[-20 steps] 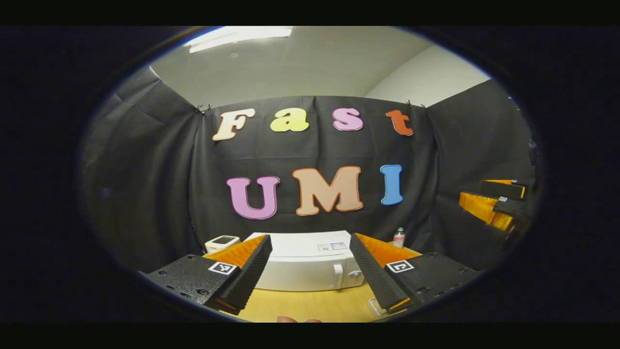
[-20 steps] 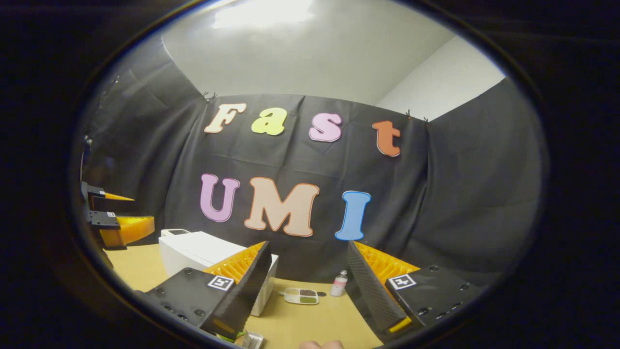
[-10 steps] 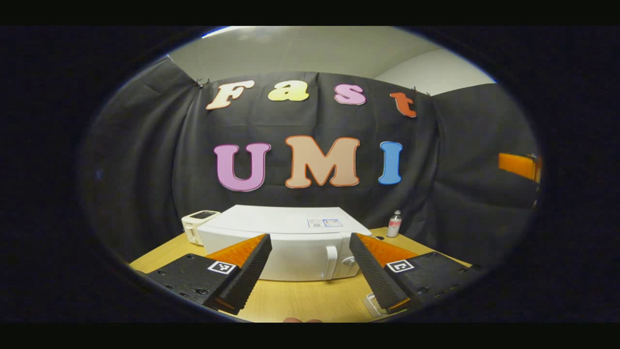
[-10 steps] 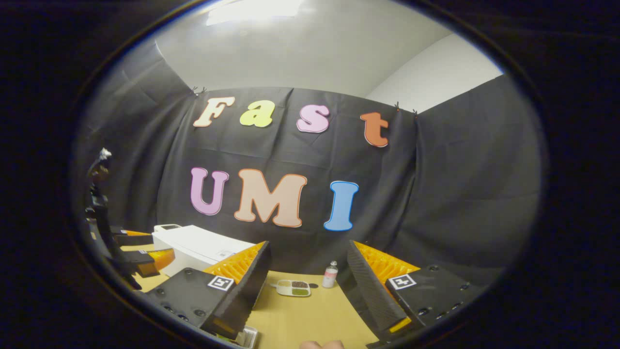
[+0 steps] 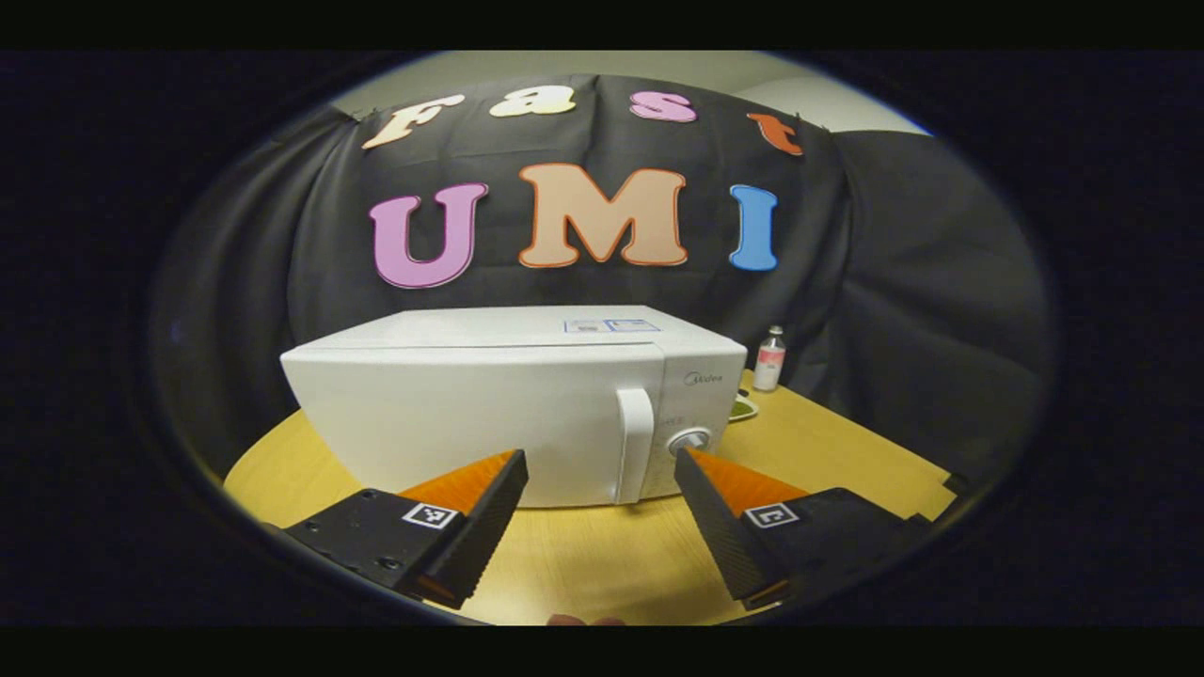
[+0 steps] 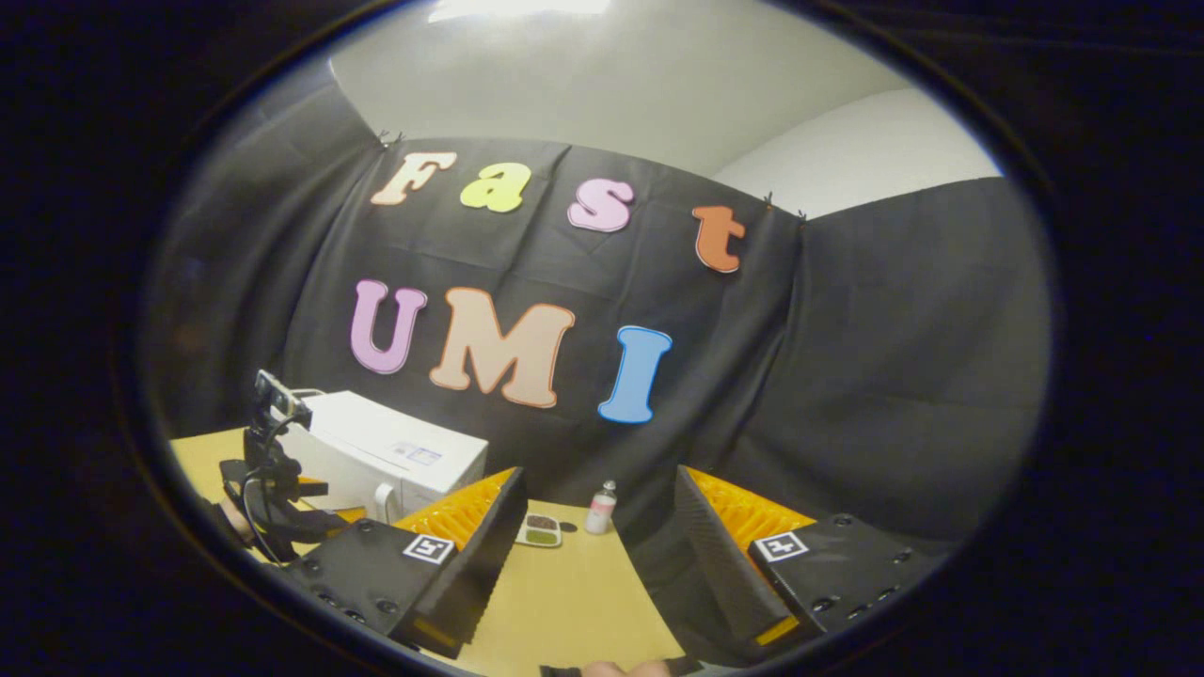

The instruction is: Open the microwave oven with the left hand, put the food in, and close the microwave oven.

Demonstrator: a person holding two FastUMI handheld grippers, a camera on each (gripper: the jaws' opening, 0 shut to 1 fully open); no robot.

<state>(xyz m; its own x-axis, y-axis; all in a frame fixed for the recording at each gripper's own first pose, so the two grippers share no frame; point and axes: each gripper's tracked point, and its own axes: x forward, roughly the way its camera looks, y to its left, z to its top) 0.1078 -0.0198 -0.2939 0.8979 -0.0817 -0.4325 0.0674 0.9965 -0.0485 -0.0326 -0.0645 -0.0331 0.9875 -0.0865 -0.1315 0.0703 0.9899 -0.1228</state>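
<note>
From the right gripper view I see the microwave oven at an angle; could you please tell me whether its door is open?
Observer: No, the microwave oven door sits shut, flush with the front.
Operator: Thank you. Is the left gripper on the handle?
Observer: No; its jaws are open and short of the handle, which shows upright between them.
Operator: What is beside the handle?
Observer: A round knob, just to its right on the control panel.

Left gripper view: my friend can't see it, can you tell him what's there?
A white microwave sits shut on a wooden table, its handle facing the open left gripper. A small bottle stands to its right.
</note>
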